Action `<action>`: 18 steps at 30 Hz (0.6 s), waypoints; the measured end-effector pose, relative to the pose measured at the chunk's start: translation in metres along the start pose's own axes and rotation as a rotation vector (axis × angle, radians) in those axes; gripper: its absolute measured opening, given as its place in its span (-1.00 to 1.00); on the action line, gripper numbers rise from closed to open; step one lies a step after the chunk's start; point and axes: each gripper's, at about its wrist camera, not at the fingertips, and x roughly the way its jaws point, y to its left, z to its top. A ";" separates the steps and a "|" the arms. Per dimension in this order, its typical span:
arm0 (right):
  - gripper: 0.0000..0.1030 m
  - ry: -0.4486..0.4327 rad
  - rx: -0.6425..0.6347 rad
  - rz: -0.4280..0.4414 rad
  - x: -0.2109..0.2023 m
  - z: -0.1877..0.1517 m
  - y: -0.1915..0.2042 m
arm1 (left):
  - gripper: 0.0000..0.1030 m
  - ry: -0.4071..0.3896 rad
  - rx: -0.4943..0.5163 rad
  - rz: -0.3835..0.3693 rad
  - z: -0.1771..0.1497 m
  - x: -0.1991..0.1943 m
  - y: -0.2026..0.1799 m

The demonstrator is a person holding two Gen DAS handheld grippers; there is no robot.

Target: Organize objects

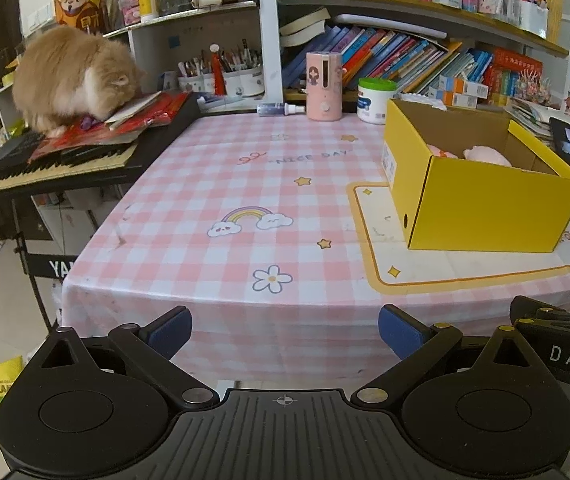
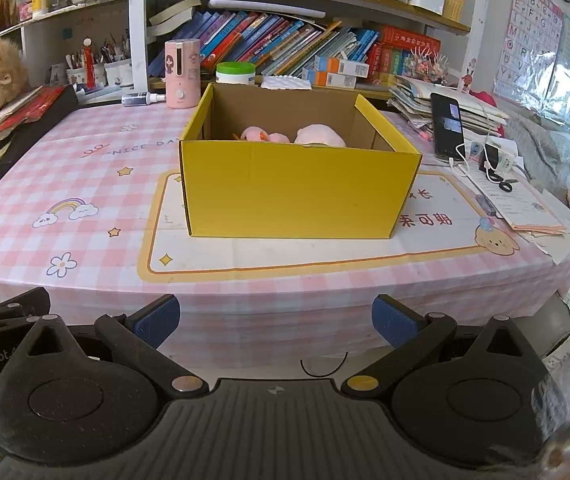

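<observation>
An open yellow cardboard box point(image 2: 297, 188) stands on a white and yellow mat point(image 2: 245, 252) on the pink checked table; it also shows in the left wrist view point(image 1: 481, 208) at the right. Pink plush toys point(image 2: 305, 135) lie inside it, also seen in the left wrist view point(image 1: 485, 154). My left gripper point(image 1: 285, 330) is open and empty, held off the table's front edge. My right gripper point(image 2: 275, 320) is open and empty, in front of the box, off the table's front edge.
An orange cat point(image 1: 73, 76) sits on papers on a keyboard point(image 1: 53, 164) at the table's left. A pink cylinder point(image 1: 323, 86), a white jar point(image 1: 375, 100) and a spray bottle point(image 1: 281, 109) stand at the back. A phone point(image 2: 447, 124), cables and papers point(image 2: 525, 204) lie right. Bookshelves stand behind.
</observation>
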 end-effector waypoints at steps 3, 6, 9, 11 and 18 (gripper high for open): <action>1.00 0.006 0.000 0.003 0.001 0.000 0.000 | 0.96 0.004 -0.003 0.004 0.000 0.000 -0.001; 1.00 0.009 0.001 0.003 0.001 0.000 -0.001 | 0.96 0.007 -0.006 0.006 0.000 0.001 -0.001; 1.00 0.009 0.001 0.003 0.001 0.000 -0.001 | 0.96 0.007 -0.002 0.012 0.000 0.001 -0.002; 1.00 0.010 0.001 0.004 0.002 0.000 -0.001 | 0.96 0.002 0.003 0.018 0.000 0.000 -0.002; 1.00 0.012 -0.004 0.011 0.003 0.000 -0.001 | 0.96 -0.007 0.008 0.039 0.002 -0.001 -0.004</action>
